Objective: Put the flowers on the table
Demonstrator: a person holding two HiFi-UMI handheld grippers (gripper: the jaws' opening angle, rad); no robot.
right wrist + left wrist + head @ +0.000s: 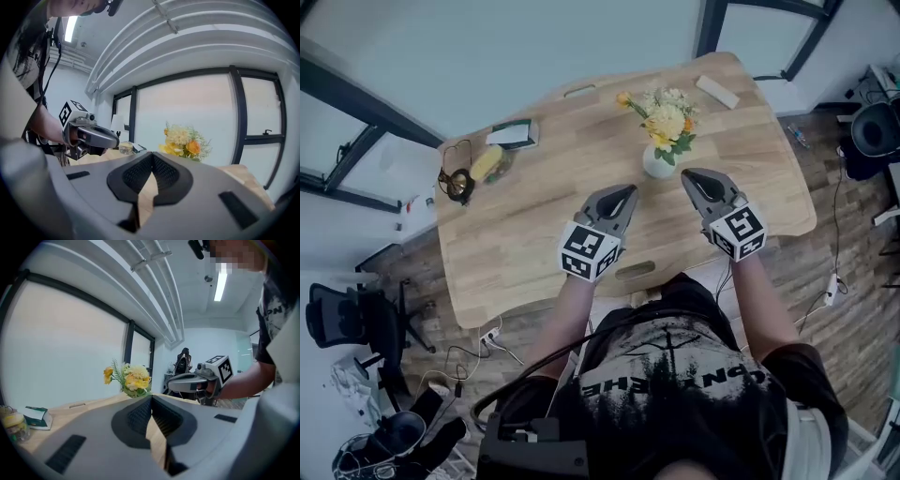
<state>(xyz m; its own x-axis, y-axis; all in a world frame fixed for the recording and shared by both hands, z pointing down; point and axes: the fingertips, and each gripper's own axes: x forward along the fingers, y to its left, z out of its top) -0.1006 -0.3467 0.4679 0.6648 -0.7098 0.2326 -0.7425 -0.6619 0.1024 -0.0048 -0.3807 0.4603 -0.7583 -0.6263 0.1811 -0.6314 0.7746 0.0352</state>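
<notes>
I am holding the grey, hand-held left gripper (624,192) with its two jaws pressed fully together and nothing caught between them. The matching right gripper (690,174) is doing the same: its jaws are meeting tip to tip and gripping nothing. Both are pointing towards the bunch of yellow, cream and orange flowers with green leaves (664,120), which is standing upright in a small round white vase (657,164).

The left gripper is sitting on the near left of that vase and the right gripper on the near right, each close to it but apart from it. The vase is resting on a pale wooden table (534,225).

Well to the left of the vase, a small clear jar with yellow contents (487,163) is standing beside a green-and-white packet (514,134) and a small black looped object (455,183). Behind the vase to the right, a flat white block (716,91) is lying on the tabletop. Far to the near left of the vase, down on the wooden floor, a black office chair (342,319) is standing.
</notes>
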